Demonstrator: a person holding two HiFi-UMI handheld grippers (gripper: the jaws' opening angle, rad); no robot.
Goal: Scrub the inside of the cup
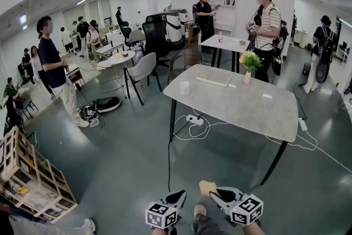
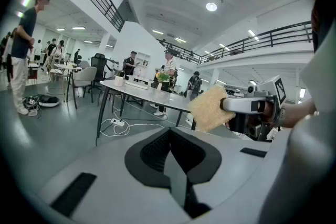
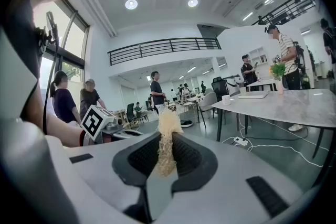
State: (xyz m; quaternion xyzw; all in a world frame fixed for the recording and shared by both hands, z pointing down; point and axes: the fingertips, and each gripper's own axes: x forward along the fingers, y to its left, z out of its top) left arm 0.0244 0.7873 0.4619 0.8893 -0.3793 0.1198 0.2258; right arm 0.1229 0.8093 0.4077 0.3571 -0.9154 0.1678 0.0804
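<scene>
A white cup (image 1: pixel 184 88) stands near the left end of the pale table (image 1: pixel 247 110), far ahead of both grippers; it also shows small as the cup (image 2: pixel 119 81) and the cup (image 3: pixel 226 99) in the two gripper views. My right gripper (image 1: pixel 215 193) is shut on a yellow-beige scrubbing sponge (image 1: pixel 207 187), which sticks up between its jaws (image 3: pixel 168 139). My left gripper (image 1: pixel 177 196) is shut with nothing in it, its jaws pressed together (image 2: pixel 169 134). The left gripper view shows the sponge (image 2: pixel 210 108) held out by the right gripper (image 2: pixel 247 106).
On the table lie a flat white tray (image 1: pixel 214 75) and a vase of flowers (image 1: pixel 248 66). A power strip and cables (image 1: pixel 195 119) lie on the floor under it. People stand around; chairs (image 1: pixel 142 71) and a wooden crate (image 1: pixel 30 179) are at the left.
</scene>
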